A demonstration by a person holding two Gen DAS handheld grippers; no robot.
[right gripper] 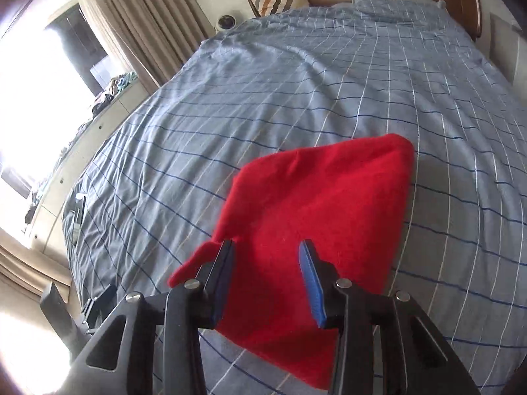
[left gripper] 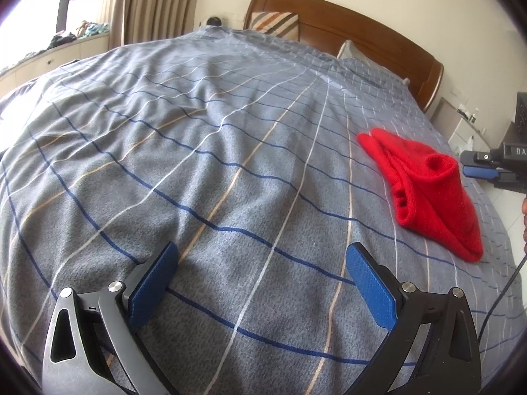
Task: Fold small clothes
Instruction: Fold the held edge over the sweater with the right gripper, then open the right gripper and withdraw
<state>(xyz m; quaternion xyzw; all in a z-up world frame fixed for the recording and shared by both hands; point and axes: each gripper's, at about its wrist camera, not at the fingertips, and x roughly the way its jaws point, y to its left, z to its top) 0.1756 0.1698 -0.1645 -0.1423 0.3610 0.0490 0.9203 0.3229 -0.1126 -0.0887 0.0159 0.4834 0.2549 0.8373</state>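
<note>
A small red garment (left gripper: 425,191) lies folded over in layers on the grey-blue checked bedcover (left gripper: 197,151), at the right of the left wrist view. My left gripper (left gripper: 262,253) is open and empty, low over bare cover, well left of the garment. In the right wrist view the red garment (right gripper: 316,210) fills the middle. My right gripper (right gripper: 266,247) is open just above its near part, holding nothing. The right gripper also shows in the left wrist view (left gripper: 484,164), just right of the garment.
A wooden headboard (left gripper: 349,23) with a striped pillow (left gripper: 276,24) is at the far end. Curtains (left gripper: 148,0) and a window ledge with clothes (left gripper: 79,33) are at the left. A nightstand (left gripper: 464,121) stands past the bed's right edge.
</note>
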